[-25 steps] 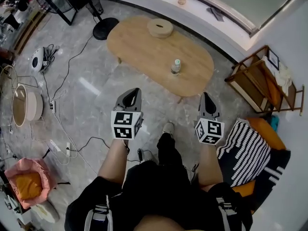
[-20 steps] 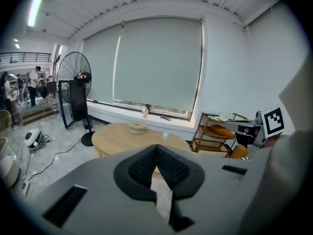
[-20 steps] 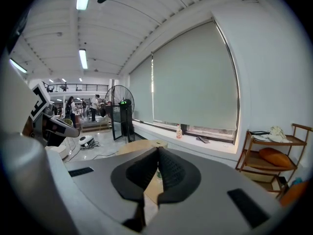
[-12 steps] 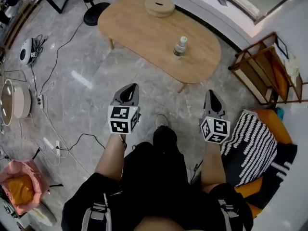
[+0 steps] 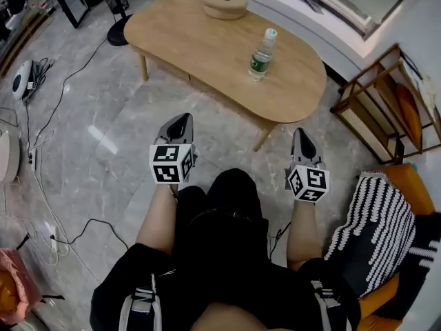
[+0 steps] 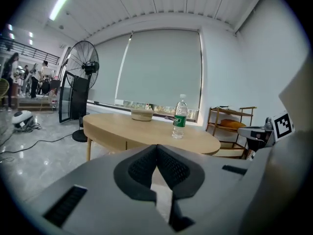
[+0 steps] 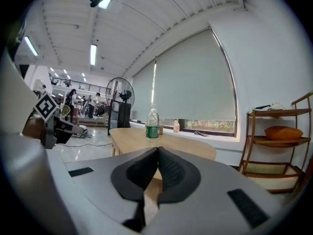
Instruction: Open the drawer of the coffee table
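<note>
- The left gripper (image 5: 180, 121) had its jaws pressed together on nothing. Its own view showed the dark pads meeting along one line with no object between them.
- The right gripper (image 5: 301, 135) was likewise closed and empty, pad against pad.
- Both were held low in front of the person's knees, well apart from each other, pointing roughly level toward the coffee table (image 5: 207, 43).
- The table stood ahead of both sets of tips and neither touched it. In the head view its near edge lay closer to the right gripper than to the left.
- A water bottle (image 5: 262, 54) stood upright on the top, ahead and between the two grippers, nearer the right one's line. A round wooden dish (image 5: 224, 3) sat at the far edge beyond it.
- The drawer could not be picked out for certain. From the left gripper a vertical seam (image 6: 126, 144) showed in the table's apron, just ahead and slightly left of the tips. It may have marked a drawer front, but no handle was visible.
- The step in hand looked like the approach, with the drawer not yet reached and apparently still shut.
- The next move would call for bringing one gripper up to the apron under the top and spreading its jaws to take a handle or lip. A straight, level pull back toward the person would follow, gentle enough to keep the bottle standing.
</note>
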`<state>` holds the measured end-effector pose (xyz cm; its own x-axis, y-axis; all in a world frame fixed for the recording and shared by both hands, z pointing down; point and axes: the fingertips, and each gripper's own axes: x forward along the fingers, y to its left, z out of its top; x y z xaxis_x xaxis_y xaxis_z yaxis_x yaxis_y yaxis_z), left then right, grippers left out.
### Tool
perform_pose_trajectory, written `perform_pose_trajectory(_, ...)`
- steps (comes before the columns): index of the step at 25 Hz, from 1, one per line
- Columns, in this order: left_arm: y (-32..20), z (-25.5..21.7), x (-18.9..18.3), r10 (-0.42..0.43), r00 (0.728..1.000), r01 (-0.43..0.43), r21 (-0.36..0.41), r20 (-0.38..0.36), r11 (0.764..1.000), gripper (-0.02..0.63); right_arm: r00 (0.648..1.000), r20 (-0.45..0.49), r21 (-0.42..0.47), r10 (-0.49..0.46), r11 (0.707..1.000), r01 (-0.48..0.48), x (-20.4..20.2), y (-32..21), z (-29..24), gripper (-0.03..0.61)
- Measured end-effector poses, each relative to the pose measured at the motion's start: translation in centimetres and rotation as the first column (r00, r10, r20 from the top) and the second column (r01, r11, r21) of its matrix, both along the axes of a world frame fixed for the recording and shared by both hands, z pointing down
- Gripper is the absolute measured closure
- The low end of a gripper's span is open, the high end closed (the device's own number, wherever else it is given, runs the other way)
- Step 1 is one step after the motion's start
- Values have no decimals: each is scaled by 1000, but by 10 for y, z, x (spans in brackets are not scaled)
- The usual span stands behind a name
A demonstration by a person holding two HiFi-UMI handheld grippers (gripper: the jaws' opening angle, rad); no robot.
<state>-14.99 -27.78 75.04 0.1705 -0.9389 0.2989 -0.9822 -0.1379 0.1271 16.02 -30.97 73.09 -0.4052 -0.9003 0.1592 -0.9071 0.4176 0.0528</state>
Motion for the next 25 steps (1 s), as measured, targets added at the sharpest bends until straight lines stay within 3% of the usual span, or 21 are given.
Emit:
perform_pose_trajectory(4,11,29,4,19,999,-20,24,34,1000,594,1000,8,27,5,1000,-5,4,13,26,561)
perform_pose_trajectory(10,10,42,4,51,997,-51,7,59,999,593,1000,10,-4,1,1000,0,3,20,43,561)
perform_pose_trajectory(14,-6,50,3,91,995,-91,20,36,996,591,999,35,-19,-15,1000,15,4,7,53,560)
perform_pose_trajectory(15,-11,52,3,108,994,-109,22,9,994,589,998,43,-40,-37,998,39,1,4,58,519)
perform_pose_trajectory(16,-16,55,4,129,991,-129,24,-31,991,514,997,54,-63,-63,996,66,-3,2,63,424)
perform_pose_trajectory(17,-22,58,5,150,985,-149,27,-80,989,450,994,63,-81,-84,993,89,-6,-1,67,402)
perform_pose_trajectory(21,-50,74,4,204,940,-197,52,-275,979,381,989,99,-100,-112,988,121,-13,-14,78,402)
perform_pose_trajectory(25,-80,100,-4,194,865,-188,60,-463,980,362,993,77,-144,-84,985,95,-20,-31,102,390)
